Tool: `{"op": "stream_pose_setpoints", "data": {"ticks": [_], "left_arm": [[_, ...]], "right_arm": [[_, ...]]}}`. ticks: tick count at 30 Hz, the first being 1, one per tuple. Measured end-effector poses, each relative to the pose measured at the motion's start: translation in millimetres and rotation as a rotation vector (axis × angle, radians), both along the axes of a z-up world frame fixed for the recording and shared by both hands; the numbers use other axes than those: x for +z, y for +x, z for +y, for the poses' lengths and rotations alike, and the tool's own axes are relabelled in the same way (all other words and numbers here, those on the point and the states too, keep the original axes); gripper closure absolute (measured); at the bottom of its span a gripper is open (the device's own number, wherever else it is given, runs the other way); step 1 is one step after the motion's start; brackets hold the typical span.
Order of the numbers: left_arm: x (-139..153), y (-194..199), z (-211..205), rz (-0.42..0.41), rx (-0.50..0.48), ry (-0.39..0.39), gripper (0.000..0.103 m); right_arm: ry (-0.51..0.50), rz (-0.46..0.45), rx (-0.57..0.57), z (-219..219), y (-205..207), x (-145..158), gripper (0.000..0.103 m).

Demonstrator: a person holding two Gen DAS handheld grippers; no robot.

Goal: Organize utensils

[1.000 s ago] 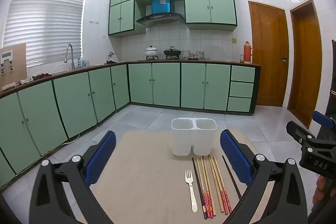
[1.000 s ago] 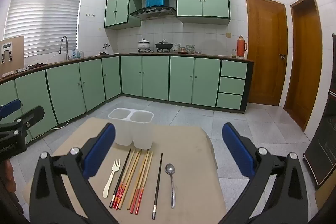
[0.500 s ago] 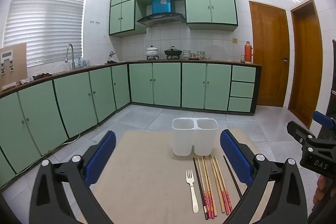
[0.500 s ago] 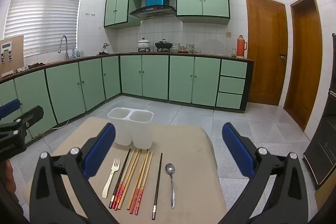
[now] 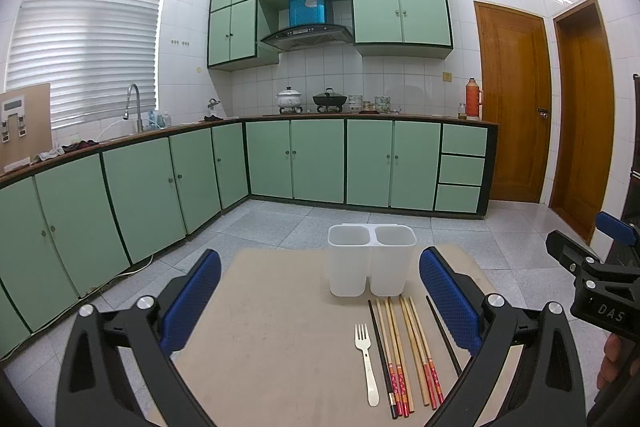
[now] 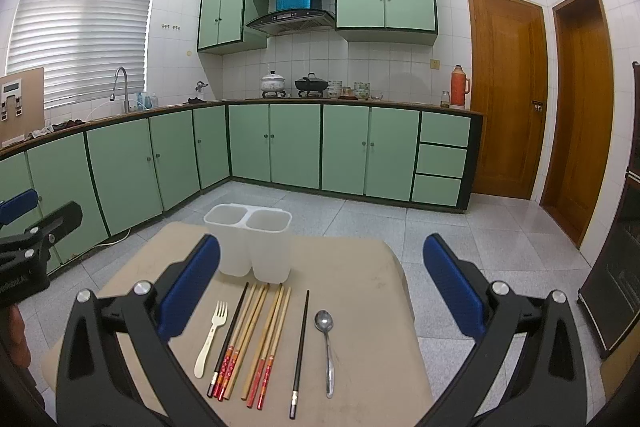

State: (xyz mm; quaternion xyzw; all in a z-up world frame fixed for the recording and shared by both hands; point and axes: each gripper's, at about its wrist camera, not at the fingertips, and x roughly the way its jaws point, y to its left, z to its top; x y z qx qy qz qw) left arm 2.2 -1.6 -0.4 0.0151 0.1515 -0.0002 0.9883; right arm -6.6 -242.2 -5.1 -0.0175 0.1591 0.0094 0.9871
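A white two-compartment utensil holder [image 6: 249, 243] stands upright at the far end of a tan table [image 6: 360, 307], in the centre of the right wrist view; both compartments look empty. Just in front of it, in the lower middle of the frame, the utensils lie flat in a row, roughly parallel. From left to right: a cream plastic fork [image 6: 210, 337], a black chopstick [image 6: 229, 337], two pairs of wooden chopsticks with red patterned ends [image 6: 256, 339], another black chopstick [image 6: 301, 343], and a metal spoon [image 6: 326, 347]. None of them touches the holder.

The right gripper [image 6: 320, 287] hangs above the row with its blue-padded jaws spread wide, holding nothing. The left gripper [image 5: 320, 299] is likewise wide apart and empty, with the holder between its fingers in its own view.

Pale green kitchen cabinets [image 6: 296, 147] fill the background, and two wooden doors [image 6: 508, 91] stand at the right of the frame.
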Motion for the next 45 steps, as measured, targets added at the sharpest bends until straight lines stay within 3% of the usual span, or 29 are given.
{"op": "stream_pose_setpoints", "data": {"ticks": [45], "left_arm": [[-1.2, -0.8, 2.8, -0.010, 0.000, 0.006, 0.006]], "right_arm": [[0.001, 0.002, 0.001, 0.0, -0.2, 0.3, 0.005]]}}
